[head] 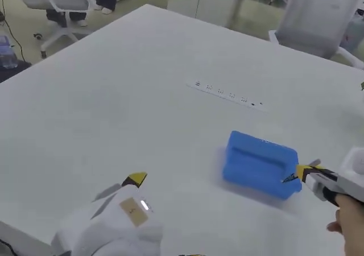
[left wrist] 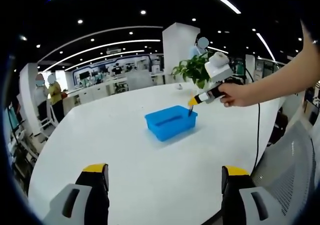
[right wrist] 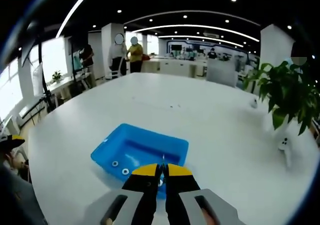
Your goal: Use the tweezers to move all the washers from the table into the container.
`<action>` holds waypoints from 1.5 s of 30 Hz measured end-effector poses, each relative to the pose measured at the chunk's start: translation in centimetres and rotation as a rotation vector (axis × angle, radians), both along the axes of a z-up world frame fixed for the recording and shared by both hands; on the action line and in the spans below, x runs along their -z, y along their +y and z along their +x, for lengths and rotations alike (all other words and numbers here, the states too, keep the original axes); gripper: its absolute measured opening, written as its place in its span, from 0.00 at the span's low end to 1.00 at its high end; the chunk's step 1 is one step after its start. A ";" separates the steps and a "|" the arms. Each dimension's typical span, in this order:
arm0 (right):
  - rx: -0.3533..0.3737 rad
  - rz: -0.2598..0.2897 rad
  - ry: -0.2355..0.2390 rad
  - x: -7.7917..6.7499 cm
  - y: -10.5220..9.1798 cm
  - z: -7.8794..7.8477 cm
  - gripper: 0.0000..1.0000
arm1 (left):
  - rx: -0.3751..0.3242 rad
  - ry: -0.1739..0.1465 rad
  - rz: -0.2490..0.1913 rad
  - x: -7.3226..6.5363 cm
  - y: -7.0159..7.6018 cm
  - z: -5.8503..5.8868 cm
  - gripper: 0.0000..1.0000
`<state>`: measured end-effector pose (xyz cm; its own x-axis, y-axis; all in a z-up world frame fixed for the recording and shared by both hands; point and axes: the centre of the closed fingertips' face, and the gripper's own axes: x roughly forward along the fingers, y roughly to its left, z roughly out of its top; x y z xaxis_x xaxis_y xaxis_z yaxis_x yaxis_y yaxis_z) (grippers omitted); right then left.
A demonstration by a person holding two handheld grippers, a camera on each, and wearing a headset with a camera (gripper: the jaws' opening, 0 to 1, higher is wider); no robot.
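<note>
Container [head: 259, 164]: blue rect. plastic tray, shallow, open top, sits flat on white table [head: 142, 96]. Washers [right wrist: 115, 163]: 2 small silver rings lying flat inside container, close together twd one end, slightly apart. Poss. a 3rd by the near wall, too hidden to tell. Tweezers [right wrist: 163, 160]: thin, tips drawn to one point, clamped btwn the closed jaws of right gripper [right wrist: 161, 172]. Point sticks out fwd over container's near rim, angled down twd the inside.
</note>
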<state>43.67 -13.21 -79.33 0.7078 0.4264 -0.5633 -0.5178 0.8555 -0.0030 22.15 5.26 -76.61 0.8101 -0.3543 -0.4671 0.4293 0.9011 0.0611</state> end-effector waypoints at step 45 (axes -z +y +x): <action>-0.344 0.065 -0.066 -5.7 5.2 -11.5 0.01 | 0.057 -0.096 -0.065 -4.6 -1.7 1.1 0.85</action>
<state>32.21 -8.06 -73.66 0.5505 0.6793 -0.4854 -0.7760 0.6308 0.0026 23.29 3.51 -72.06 0.8276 -0.4280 -0.3632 0.4748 0.8789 0.0462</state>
